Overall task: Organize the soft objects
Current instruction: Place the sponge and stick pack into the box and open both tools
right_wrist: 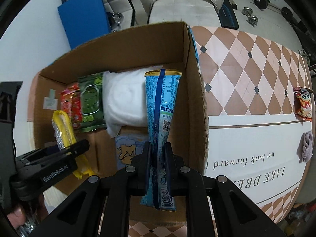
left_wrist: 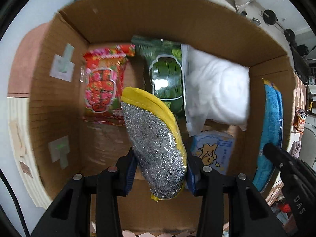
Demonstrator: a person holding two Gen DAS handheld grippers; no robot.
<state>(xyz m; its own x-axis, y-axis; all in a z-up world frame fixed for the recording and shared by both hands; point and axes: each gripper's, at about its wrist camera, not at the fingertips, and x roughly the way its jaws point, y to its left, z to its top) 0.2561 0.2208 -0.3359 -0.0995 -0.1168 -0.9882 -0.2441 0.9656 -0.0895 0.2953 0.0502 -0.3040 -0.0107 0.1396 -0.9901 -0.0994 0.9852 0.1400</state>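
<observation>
My left gripper is shut on a yellow and silver scrubbing sponge pack and holds it over the open cardboard box; the sponge pack also shows in the right wrist view. My right gripper is shut on a blue snack bag, held upright by the box's right wall. In the box stand a red packet, a green packet and a white padded bag. A pale blue pack with a bear drawing lies on the box floor.
The box stands on a table with a brown and pink diamond cloth. On the table at the right lie a cartoon snack bag and a purple soft lump. A blue mat, a couch and dumbbells are behind.
</observation>
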